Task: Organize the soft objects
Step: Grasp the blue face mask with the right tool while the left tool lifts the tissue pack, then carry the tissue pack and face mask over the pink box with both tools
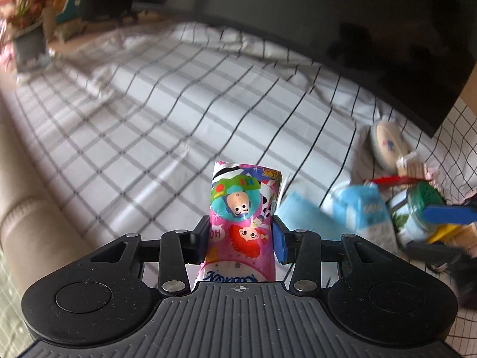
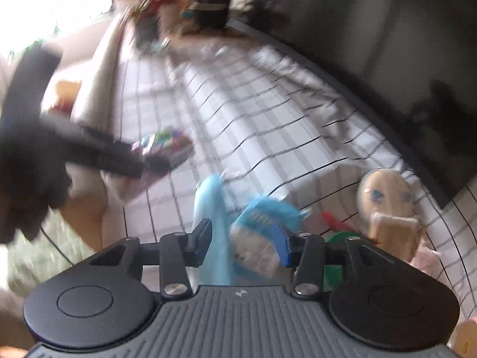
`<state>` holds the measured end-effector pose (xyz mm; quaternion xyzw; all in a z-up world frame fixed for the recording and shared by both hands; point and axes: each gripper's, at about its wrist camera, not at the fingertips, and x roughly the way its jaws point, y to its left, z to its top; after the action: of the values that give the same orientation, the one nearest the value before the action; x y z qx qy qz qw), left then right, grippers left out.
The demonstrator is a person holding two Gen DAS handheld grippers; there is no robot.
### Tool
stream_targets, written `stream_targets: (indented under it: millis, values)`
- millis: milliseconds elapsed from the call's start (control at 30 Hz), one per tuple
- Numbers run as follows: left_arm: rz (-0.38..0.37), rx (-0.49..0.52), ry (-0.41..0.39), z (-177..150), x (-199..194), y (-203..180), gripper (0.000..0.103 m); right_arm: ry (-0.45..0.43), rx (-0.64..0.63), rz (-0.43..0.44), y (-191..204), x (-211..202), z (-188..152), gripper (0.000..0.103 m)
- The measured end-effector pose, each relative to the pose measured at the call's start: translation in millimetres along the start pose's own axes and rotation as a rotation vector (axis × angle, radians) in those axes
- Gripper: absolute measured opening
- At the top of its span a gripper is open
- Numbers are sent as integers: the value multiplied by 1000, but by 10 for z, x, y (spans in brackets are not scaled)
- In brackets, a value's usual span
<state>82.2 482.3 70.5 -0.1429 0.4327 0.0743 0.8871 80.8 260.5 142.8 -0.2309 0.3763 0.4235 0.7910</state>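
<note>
Item one, nearest my left gripper [image 1: 242,235]: a pink cartoon tissue pack [image 1: 243,217], clamped upright between both pads and carried clear of the checked sheet [image 1: 149,104] so it can be sorted. Item two, my right gripper [image 2: 243,244]: it looks closed on a blue fuzzy cloth [image 2: 253,223], though blur hides the contact, just beside the round-faced doll [image 2: 387,200] in the pile, presumably bound for the same place.

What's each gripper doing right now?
Left gripper: closed on the pink cartoon tissue pack.
Right gripper: closed on a light blue cloth.
</note>
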Motion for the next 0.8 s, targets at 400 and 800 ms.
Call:
stream_targets:
  millis: [400, 800]
  values:
    - [-23, -69, -1, -168, 22, 133, 46, 28, 54, 48, 46, 44, 118, 3]
    - [-82, 29, -89, 343, -344, -724, 46, -182, 250, -56, -904, -1206, 59, 3]
